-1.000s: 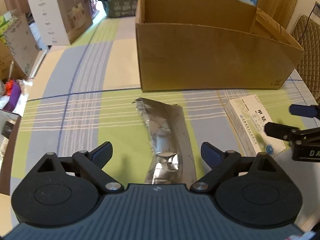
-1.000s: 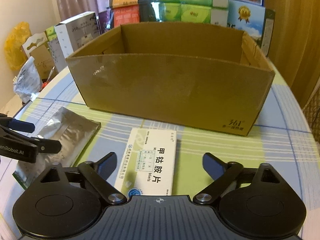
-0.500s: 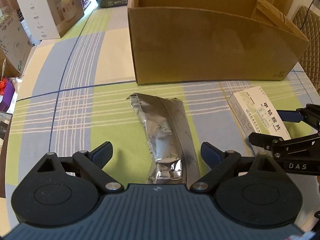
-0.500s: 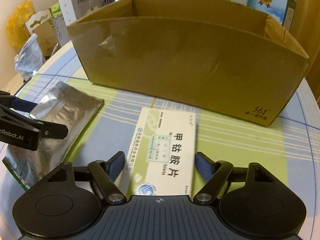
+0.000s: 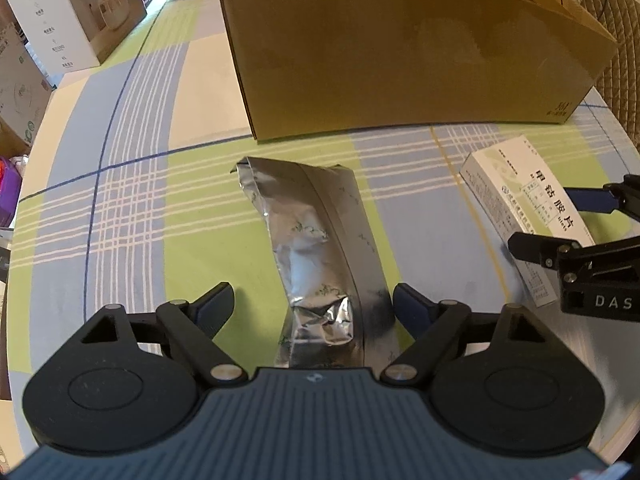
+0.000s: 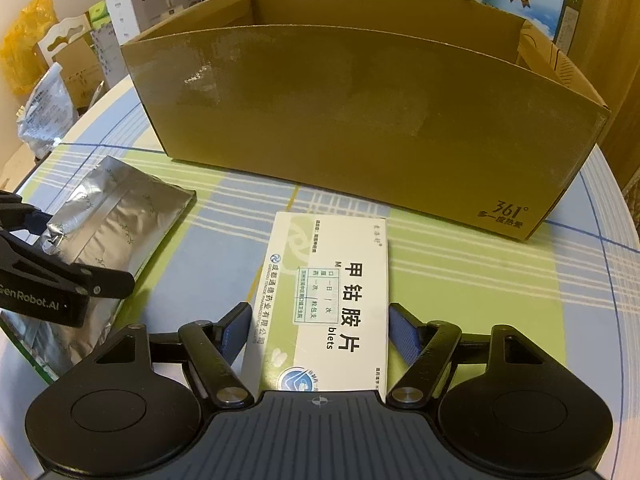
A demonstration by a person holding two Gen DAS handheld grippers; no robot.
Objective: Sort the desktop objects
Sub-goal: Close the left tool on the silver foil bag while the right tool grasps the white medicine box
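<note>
Between the fingers of the right gripper (image 6: 319, 330), a white medicine box (image 6: 326, 300) lying flat on the table (image 6: 480, 276), printed side up with large dark characters and a green band. Fingers spread, one on each long side of the box, near or just touching its edges, not yet clamped as far as can be told. Between the fingers of the left gripper (image 5: 313, 300), a crumpled silver foil pouch (image 5: 320, 240), long and flat, creased near its close end, with a seam running down its length. Fingers spread wide, well clear of both pouch edges, grasping nothing.

Farther out, beyond both items, a large open cardboard box (image 6: 360, 120) standing upright on the checked green, blue and cream tablecloth, its inside not visible over the front wall. Behind and to the sides, stacked cartons and packages.

Judged early in the sorting: both items on the table, none seen inside the cardboard box. Left to do, most likely: closing on each item, lifting, carrying over the box wall, releasing.
</note>
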